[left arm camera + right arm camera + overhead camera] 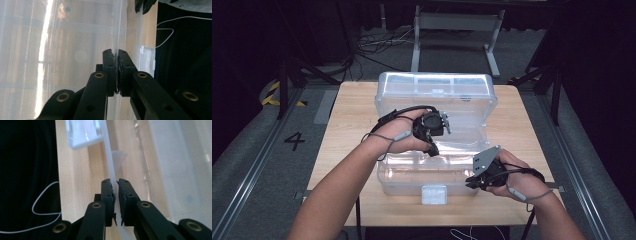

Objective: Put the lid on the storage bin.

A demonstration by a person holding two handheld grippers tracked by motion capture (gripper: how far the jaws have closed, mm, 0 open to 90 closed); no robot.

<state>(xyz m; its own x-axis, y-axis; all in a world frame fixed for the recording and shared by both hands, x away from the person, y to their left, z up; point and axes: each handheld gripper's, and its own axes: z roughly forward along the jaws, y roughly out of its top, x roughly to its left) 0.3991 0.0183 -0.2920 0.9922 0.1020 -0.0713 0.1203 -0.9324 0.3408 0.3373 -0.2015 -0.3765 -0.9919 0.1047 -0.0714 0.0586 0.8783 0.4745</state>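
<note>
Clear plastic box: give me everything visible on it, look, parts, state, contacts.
The clear plastic box is see-through with rounded corners, and it sits mid-table on the wooden table. It looks open: the ribbed lid lies back at the far side. A whitish latch hangs at the near front. The left gripper is shut on a thin wall; the right gripper straddles the near rim by the right corner, its pads seemingly pinching it.

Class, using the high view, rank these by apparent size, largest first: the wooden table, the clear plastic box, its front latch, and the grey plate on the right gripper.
1. wooden table
2. clear plastic box
3 and 4. front latch and grey plate: these look alike, so no ranking.
</note>
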